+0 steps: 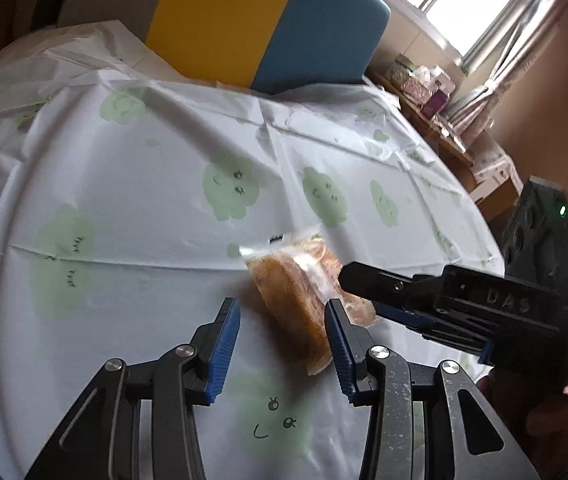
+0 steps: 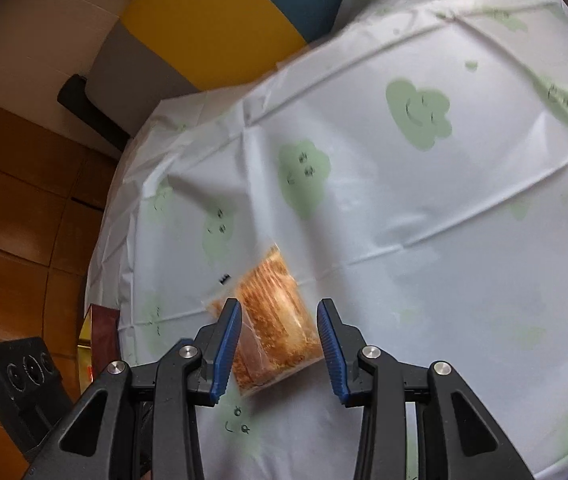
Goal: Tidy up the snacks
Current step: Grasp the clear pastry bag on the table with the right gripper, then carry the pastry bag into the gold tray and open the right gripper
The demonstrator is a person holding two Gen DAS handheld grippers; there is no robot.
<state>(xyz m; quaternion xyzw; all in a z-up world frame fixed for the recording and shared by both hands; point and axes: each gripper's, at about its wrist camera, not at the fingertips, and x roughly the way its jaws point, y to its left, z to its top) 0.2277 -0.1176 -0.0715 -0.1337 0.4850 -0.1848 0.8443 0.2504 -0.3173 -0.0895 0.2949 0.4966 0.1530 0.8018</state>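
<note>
A clear packet of orange-brown crisp slices (image 1: 292, 300) lies low over the white tablecloth with green cloud faces (image 1: 124, 184). My right gripper (image 1: 368, 300) comes in from the right, and its two fingers straddle the packet's far end. In the right wrist view the packet (image 2: 276, 320) fills the gap between the blue pads of the right gripper (image 2: 280, 344), which is shut on it. My left gripper (image 1: 282, 344) stands open over the packet's near end. Its right pad (image 1: 338, 344) is at the packet's edge and its left pad (image 1: 224, 348) is well apart from it.
A yellow and blue cushioned seat (image 1: 252, 20) stands behind the table. A shelf with boxes (image 1: 424, 84) and a window are at the right. A red and gold packet (image 2: 98, 340) sits by the table's left edge, above a wooden floor (image 2: 12, 220).
</note>
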